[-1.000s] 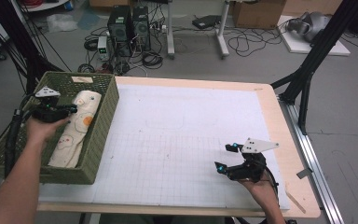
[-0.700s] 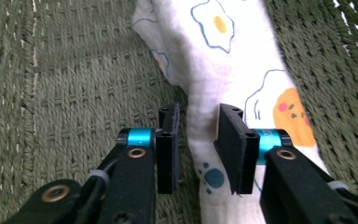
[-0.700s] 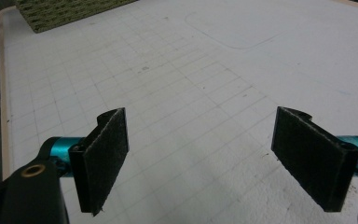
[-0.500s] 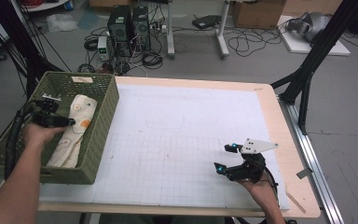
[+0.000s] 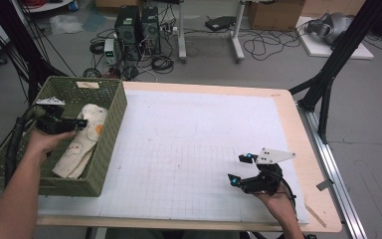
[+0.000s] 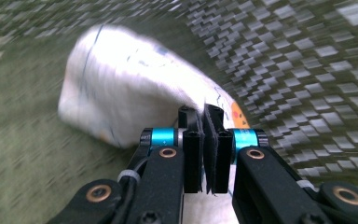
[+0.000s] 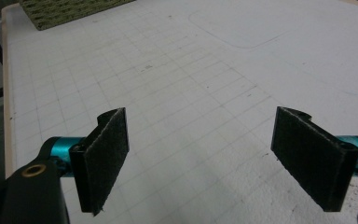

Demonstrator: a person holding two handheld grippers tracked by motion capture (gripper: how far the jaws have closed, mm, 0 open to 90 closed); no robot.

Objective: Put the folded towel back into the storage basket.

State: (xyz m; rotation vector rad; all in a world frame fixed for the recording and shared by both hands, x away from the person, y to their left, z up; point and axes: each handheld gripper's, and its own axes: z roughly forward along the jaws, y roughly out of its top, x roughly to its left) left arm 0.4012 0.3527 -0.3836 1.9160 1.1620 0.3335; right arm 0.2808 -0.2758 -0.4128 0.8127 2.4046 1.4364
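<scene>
A cream cloth with orange and dark prints lies crumpled in a green woven basket at the table's left edge. My left gripper hovers inside the basket over the cloth's far end, pointing right. In the left gripper view its jaws have just been closing; the pads now meet with nothing visible between them, and the cloth lies just beyond and below. My right gripper rests near the front right of the white gridded mat, open, with bare mat between its pads.
The basket's woven wall rises close beside the left gripper. The wooden table edge borders the mat on the right. Computer towers, cables and black tripod legs stand on the floor beyond the table.
The left hand has shifted slightly inside the basket over the cloth. The right gripper has stayed where it was, still open.
</scene>
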